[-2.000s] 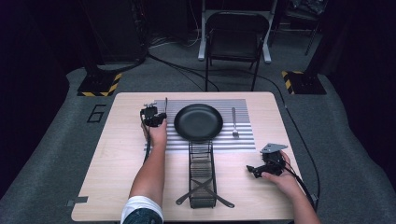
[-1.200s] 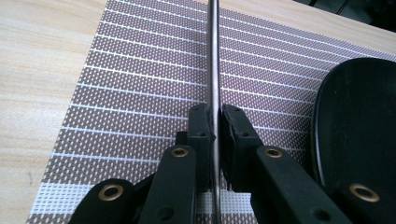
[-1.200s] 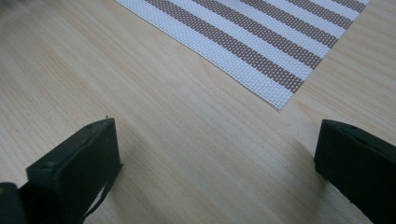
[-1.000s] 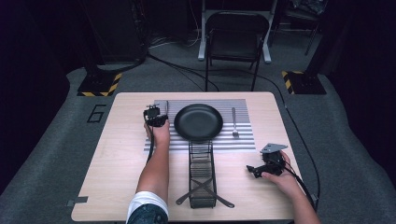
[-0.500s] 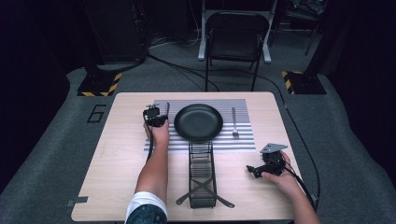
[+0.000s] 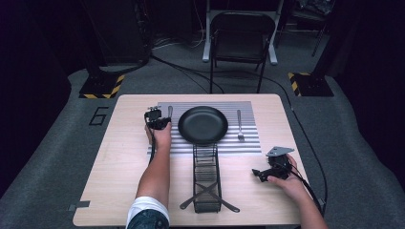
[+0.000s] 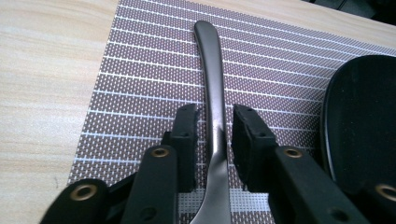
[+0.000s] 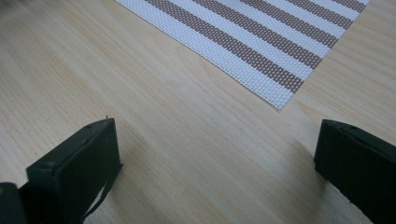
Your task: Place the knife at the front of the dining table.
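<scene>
A metal utensil lies on the striped placemat, its handle pointing away from me. My left gripper straddles the handle, and its jaws have just been opening. A thin gap shows on each side, so the pads do not press on it. In the high view the left gripper sits at the mat's left edge, next to the black plate. My right gripper rests near the table's right front, and its jaws stand wide open over bare wood with nothing between them.
A fork lies on the placemat right of the plate. A black wire rack stands in front of the plate, between my two arms. A folding chair stands beyond the table's far edge.
The left hand shifted slightly toward the plate two seconds ago and has held still since. The right hand has not moved.
</scene>
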`<state>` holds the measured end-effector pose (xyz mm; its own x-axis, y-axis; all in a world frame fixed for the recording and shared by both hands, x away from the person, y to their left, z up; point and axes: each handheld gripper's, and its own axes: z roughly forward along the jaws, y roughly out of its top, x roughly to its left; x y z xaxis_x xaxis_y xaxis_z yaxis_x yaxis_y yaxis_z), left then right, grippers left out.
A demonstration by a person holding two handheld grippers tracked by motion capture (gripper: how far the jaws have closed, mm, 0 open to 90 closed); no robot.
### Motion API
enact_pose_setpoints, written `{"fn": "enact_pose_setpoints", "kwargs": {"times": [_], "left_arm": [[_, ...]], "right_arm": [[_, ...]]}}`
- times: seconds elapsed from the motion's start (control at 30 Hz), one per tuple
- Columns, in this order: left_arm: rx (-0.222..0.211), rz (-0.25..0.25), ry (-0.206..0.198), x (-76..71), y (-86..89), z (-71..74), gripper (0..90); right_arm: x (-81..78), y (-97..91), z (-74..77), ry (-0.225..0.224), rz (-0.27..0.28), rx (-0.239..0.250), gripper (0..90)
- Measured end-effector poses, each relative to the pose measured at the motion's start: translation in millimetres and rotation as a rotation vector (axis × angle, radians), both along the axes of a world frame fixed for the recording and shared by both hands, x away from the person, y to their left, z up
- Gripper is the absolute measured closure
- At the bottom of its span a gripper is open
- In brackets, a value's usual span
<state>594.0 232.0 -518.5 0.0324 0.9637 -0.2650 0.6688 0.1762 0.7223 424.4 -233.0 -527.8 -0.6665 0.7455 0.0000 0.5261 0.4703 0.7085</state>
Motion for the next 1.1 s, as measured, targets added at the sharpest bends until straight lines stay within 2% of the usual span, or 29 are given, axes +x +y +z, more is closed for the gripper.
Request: {"fn": "enact_pose_setpoints", "kwargs": {"times": [0.1, 0.2, 0.33, 0.43, 0.5, 0.63, 0.8, 1.0, 1.1], "left_arm": [[-0.002, -0.001, -0.007, -1.7, 1.9, 2.0, 62.0], [-0.020, -0.001, -0.012, -3.4, 3.9, 5.1, 59.6], [-0.036, -0.042, -0.032, -6.3, 5.6, 13.2, 58.4], [-0.030, -0.074, -0.055, -10.2, 5.8, 22.9, 56.3], [-0.031, -0.088, -0.054, -11.9, 6.6, 27.3, 54.5], [-0.015, -0.127, -0.072, -20.8, 14.6, 45.9, 53.8], [-0.020, -0.166, -0.097, -33.1, 21.7, 64.4, 53.7], [0.012, -0.226, -0.125, -50.0, 24.9, 79.3, 53.2], [0.026, -0.262, -0.124, -60.0, 25.1, 84.7, 53.0]], "right_arm": [[0.0, 0.0, 0.0, 0.000, 0.000, 0.000, 0.0], [0.0, 0.0, 0.0, 0.000, 0.000, 0.000, 0.0], [0.0, 0.0, 0.0, 0.000, 0.000, 0.000, 0.0], [0.0, 0.0, 0.0, 0.000, 0.000, 0.000, 0.0], [0.0, 0.0, 0.0, 0.000, 0.000, 0.000, 0.0], [0.0, 0.0, 0.0, 0.000, 0.000, 0.000, 0.0], [0.0, 0.0, 0.0, 0.000, 0.000, 0.000, 0.0], [0.0, 0.0, 0.0, 0.000, -0.001, 0.000, 0.0], [0.0, 0.0, 0.0, 0.000, 0.000, 0.000, 0.0]]}}
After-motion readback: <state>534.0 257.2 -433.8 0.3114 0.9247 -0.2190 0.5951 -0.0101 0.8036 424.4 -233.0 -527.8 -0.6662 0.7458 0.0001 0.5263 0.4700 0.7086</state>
